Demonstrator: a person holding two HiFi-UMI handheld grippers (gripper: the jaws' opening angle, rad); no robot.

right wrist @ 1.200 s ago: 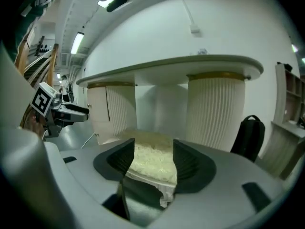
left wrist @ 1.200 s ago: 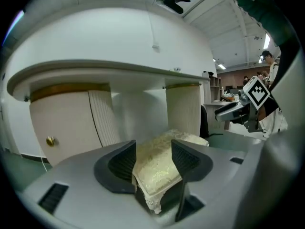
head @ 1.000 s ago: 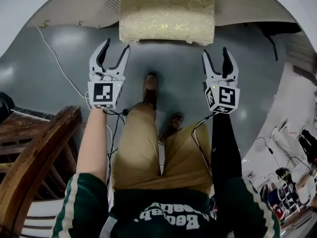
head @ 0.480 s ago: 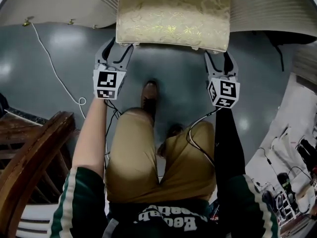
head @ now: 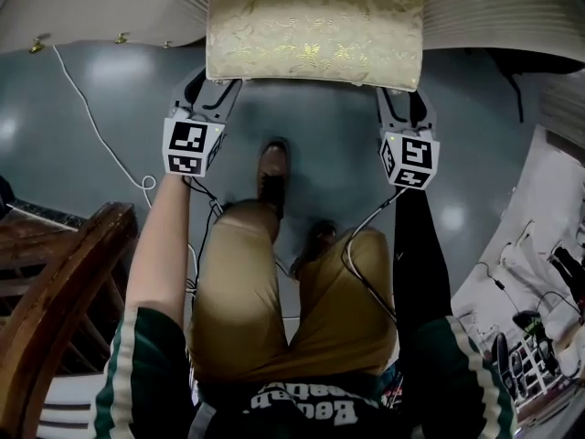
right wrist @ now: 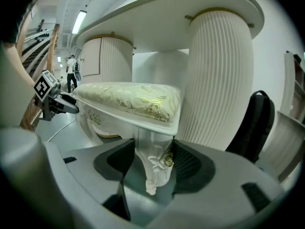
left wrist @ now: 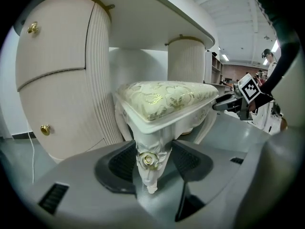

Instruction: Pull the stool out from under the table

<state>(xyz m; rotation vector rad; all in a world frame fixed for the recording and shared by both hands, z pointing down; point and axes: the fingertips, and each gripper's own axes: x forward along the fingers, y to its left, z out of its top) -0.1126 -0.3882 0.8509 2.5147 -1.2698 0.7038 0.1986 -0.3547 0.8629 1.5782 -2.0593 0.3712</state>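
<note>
The stool (head: 315, 26), with a gold-patterned cushion and white carved legs, stands partly under the white table (head: 110, 7). My left gripper (head: 212, 82) is at its front left corner, its fingertips partly hidden under the seat edge. In the left gripper view the jaws (left wrist: 153, 160) close on the rose-carved leg (left wrist: 151, 144), pads touching both sides. My right gripper (head: 404, 94) is at the front right corner. Its jaws (right wrist: 153, 163) have just been closing, and the other front leg (right wrist: 157, 168) fills the gap between the pads.
A wooden chair (head: 64, 282) stands at my left and a white cable (head: 101, 126) runs over the grey floor. My shoes (head: 272, 167) are just short of the stool. A black bag (right wrist: 250, 123) leans by the table's fluted right pedestal (right wrist: 219, 80). Clutter (head: 539, 337) lies at lower right.
Both grippers have sunk and moved forward from open floor to the stool's front corners. Their fingertips now sit under the seat edge, and the stool fills more of the view.
</note>
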